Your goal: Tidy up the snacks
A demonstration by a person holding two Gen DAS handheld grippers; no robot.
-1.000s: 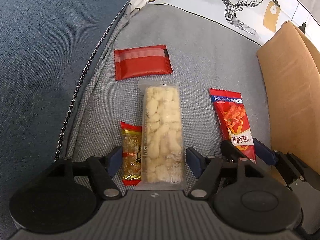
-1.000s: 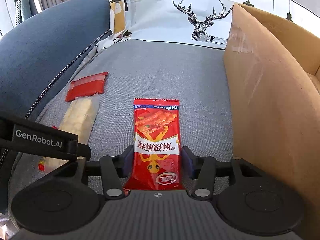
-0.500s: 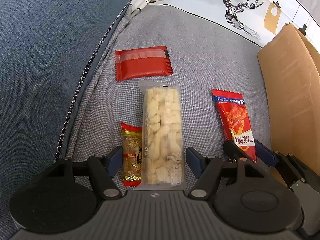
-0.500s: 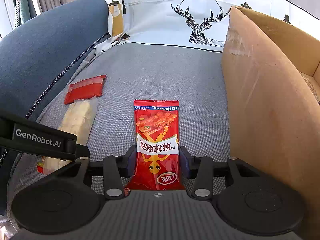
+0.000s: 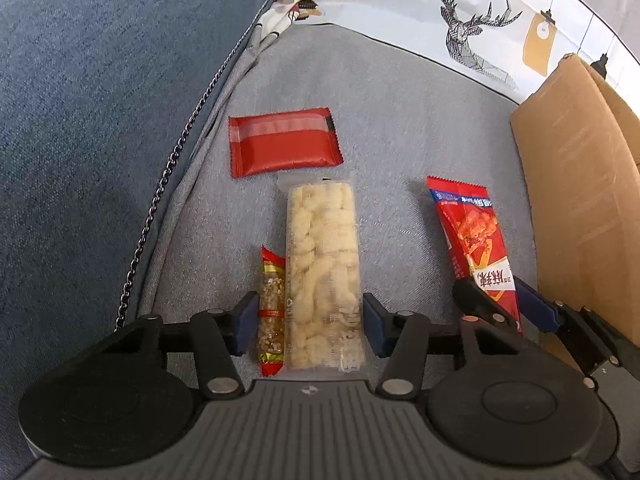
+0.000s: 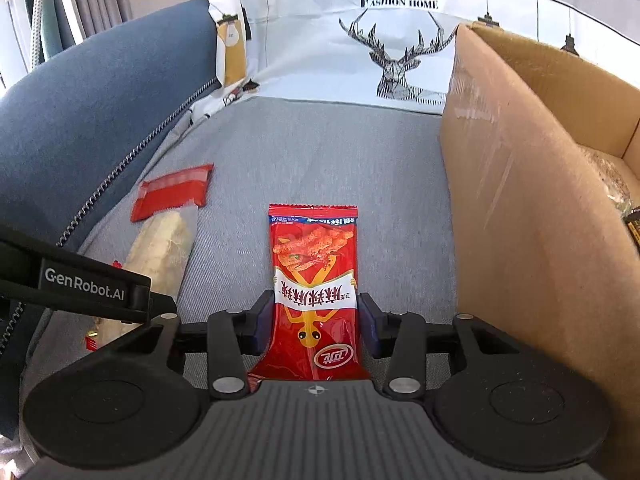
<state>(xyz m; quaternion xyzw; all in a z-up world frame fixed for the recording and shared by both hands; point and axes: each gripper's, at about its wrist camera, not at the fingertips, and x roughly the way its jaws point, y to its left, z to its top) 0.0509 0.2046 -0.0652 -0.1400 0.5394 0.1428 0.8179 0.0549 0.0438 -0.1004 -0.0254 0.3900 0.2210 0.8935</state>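
In the left wrist view my left gripper (image 5: 306,322) has closed on a clear pack of pale puffed snacks (image 5: 322,264) together with a small red-and-gold nut bar (image 5: 272,312) beside it. A flat red packet (image 5: 284,142) lies further ahead on the grey cushion. In the right wrist view my right gripper (image 6: 316,322) is shut on a red spicy-strip packet (image 6: 314,280), lifted slightly off the cushion. That packet also shows in the left wrist view (image 5: 472,240). An open cardboard box (image 6: 520,184) stands to the right.
A blue sofa back (image 5: 100,120) with a metal chain (image 5: 160,196) along its seam rises on the left. A white deer-print cushion (image 6: 400,48) stands at the back. The box holds some snacks (image 6: 616,184).
Both grippers have closed in on their packets. The right gripper has risen a little with the red spicy-strip packet.
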